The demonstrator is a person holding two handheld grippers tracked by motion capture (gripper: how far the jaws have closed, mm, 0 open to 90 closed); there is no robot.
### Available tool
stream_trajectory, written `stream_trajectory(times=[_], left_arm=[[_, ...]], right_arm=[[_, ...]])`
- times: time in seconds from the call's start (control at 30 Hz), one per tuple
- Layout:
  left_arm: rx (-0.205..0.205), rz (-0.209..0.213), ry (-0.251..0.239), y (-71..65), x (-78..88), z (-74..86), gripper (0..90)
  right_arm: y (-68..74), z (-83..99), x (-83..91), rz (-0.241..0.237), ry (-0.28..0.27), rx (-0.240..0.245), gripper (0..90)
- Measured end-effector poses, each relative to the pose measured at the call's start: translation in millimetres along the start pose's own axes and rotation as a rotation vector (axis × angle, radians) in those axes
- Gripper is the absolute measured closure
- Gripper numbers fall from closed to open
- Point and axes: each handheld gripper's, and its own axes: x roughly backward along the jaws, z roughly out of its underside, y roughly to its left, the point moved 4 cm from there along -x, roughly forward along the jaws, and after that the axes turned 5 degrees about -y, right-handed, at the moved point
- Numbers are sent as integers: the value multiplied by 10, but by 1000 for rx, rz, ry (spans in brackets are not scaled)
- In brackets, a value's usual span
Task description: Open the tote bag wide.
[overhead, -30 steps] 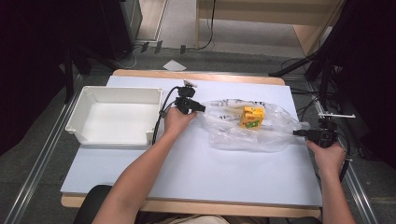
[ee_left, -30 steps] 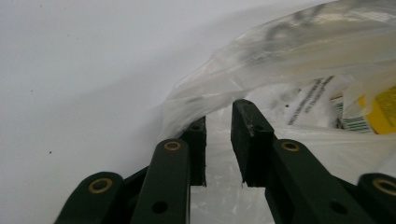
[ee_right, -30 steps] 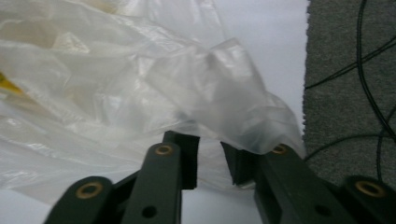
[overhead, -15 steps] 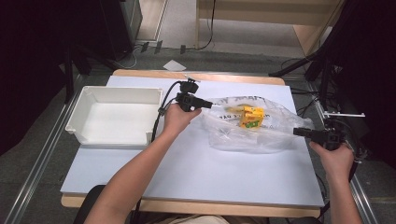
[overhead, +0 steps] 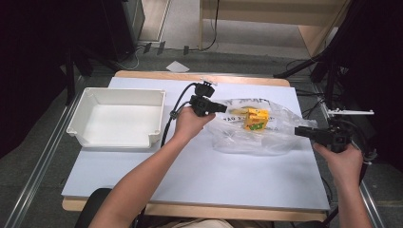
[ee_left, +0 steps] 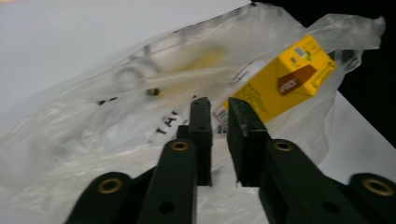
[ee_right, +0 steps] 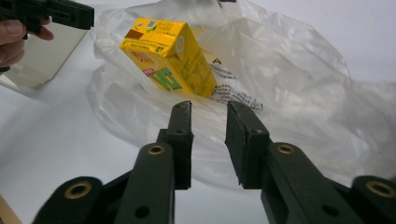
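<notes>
A clear plastic bag (overhead: 256, 140) lies on the table with a yellow carton (overhead: 255, 118) inside it. My left gripper (overhead: 223, 108) is at the bag's left end, pointing right. In the left gripper view its jaws (ee_left: 219, 105) have just been closing; a narrow gap remains, with the bag (ee_left: 93, 107) film behind it and the carton (ee_left: 285, 79) beyond. My right gripper (overhead: 298, 130) is at the bag's right end. Its jaws (ee_right: 210, 108) have also been closing and stand apart over the bag (ee_right: 289, 70), the carton (ee_right: 168, 53) ahead of them.
A white empty bin (overhead: 116, 95) stands on the left of the pale table (overhead: 190, 180). A pale yellowish item (overhead: 237, 110) lies in the bag beside the carton. The left gripper (ee_right: 91, 18) and its hand appear in the right gripper view's top left corner. Dark stands flank the table.
Both hands have risen a little at the ends of the bag. The bag and the carton have hardly shifted.
</notes>
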Motion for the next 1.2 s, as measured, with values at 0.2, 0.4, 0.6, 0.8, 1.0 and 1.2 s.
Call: stream_trajectory(times=[0.2, 0.4, 0.6, 0.8, 1.0, 1.2], left_arm=[[-27, 6, -10, -162, -116, 7, 900], [-17, -21, 4, -224, -277, 31, 900], [3, -55, 25, -219, -429, 104, 900], [-7, -84, 42, -217, -572, 186, 900], [21, -87, 65, -166, -697, 292, 900], [23, -85, 78, -150, -735, 381, 900]], right_arm=[[78, -160, -198, 17, -18, 41, 831], [176, -253, -405, 36, -40, 78, 900], [165, -267, -666, 81, -12, 92, 900], [94, -260, -936, 113, 38, 88, 900], [-32, -284, -1150, 121, 60, 61, 900], [-104, -289, -1359, 119, 87, 39, 900]])
